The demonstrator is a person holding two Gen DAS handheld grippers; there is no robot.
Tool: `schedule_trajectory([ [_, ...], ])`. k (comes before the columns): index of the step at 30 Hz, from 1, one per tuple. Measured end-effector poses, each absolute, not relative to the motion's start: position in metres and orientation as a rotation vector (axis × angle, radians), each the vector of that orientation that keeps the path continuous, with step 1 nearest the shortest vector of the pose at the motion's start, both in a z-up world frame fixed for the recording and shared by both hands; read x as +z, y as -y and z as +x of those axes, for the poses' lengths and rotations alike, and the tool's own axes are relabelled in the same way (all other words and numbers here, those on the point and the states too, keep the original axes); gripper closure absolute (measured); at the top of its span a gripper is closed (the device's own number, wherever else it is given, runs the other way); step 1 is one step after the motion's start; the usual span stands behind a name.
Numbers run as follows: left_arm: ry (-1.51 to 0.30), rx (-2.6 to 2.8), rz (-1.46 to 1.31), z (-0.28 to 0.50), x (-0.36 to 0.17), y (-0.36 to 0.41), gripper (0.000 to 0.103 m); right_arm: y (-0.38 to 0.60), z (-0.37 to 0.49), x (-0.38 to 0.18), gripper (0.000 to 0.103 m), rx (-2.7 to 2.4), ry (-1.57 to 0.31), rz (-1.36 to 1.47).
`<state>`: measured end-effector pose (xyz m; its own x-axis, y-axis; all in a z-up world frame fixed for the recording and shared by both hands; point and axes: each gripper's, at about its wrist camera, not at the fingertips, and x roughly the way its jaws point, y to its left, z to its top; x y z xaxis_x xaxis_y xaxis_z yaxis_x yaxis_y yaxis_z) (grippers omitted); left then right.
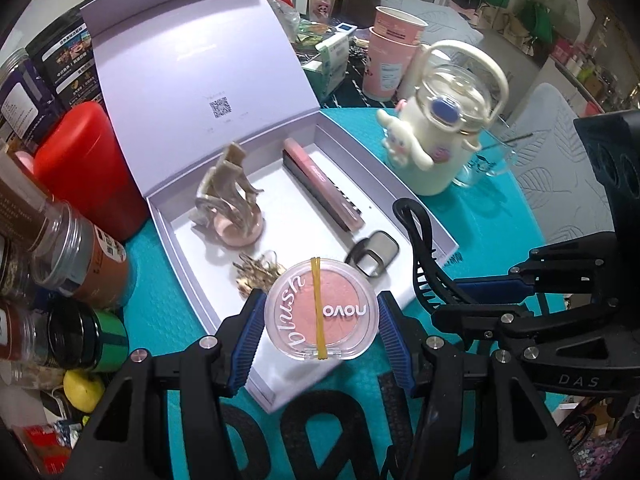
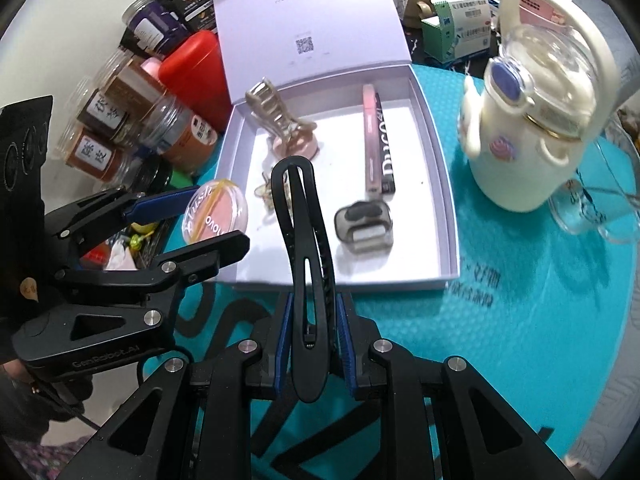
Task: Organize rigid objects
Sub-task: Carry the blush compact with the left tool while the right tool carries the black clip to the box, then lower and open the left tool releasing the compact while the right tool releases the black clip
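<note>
While both loads hang over the white box (image 1: 448,240), left claw (image 1: 320,322) clamps the blush compact (image 1: 320,312) above its near corner; right claw (image 2: 312,328) pinches the black hair clip (image 2: 304,240). Lower each flat into bare floor, clear of the earbud case (image 2: 364,228).

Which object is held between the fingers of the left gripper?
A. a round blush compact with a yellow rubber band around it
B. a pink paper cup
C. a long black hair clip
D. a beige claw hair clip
A: in the left wrist view the left gripper has its blue pads pressed on both sides of the round blush compact, while the black hair clip sits in the right gripper.
</note>
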<state>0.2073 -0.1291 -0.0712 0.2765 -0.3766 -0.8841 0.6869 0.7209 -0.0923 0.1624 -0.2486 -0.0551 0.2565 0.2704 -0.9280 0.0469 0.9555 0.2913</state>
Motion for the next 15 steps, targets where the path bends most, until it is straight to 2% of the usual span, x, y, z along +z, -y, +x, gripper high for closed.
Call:
schedule_trajectory([
  [15,-1.101,-0.696,0.331,0.242,-0.094,0.127,0.048,0.25,0.202,-0.077,0.081,0.153,-1.33,0.257],
])
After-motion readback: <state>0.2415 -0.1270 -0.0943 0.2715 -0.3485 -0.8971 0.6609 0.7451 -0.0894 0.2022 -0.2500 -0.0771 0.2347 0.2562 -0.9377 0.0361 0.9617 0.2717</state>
